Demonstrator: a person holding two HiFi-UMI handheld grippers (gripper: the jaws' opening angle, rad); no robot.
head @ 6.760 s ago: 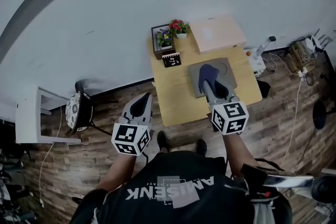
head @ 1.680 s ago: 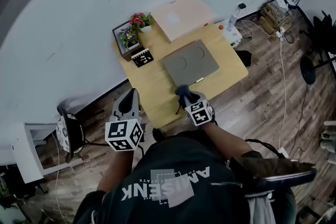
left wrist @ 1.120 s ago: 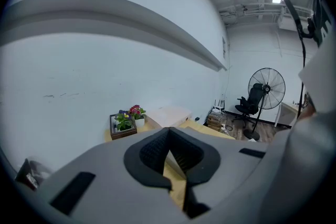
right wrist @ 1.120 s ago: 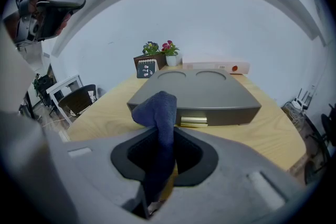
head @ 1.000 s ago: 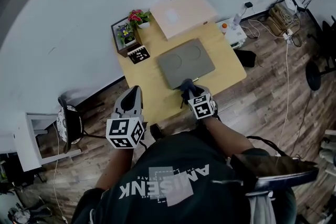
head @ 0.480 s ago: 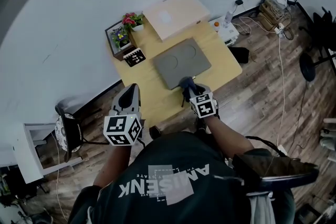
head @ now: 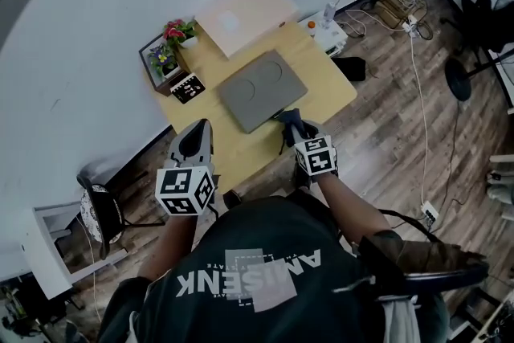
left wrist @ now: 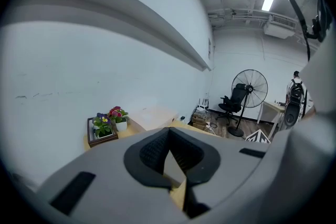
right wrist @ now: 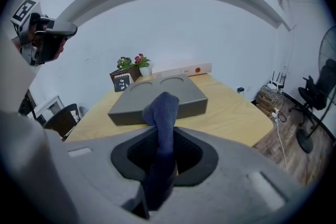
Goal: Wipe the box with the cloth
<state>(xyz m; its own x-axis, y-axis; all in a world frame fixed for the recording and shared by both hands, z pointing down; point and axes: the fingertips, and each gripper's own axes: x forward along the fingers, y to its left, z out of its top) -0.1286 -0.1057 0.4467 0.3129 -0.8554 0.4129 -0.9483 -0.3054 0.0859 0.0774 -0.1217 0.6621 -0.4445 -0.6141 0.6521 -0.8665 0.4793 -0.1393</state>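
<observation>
Left gripper (head: 195, 135) raised at near-left edge of bench (head: 320, 75), jaws together, nothing between them. Grey box (head: 259, 90) flat mid-bench, two round recesses on top. Right gripper (head: 291, 123) clamped on dark blue cloth (right wrist: 164, 113), just before box's near edge; contact unclear.

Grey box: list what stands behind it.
A pale flat box, potted flowers and a marker card. In the right gripper view the grey box hides the pale box's base.
</observation>
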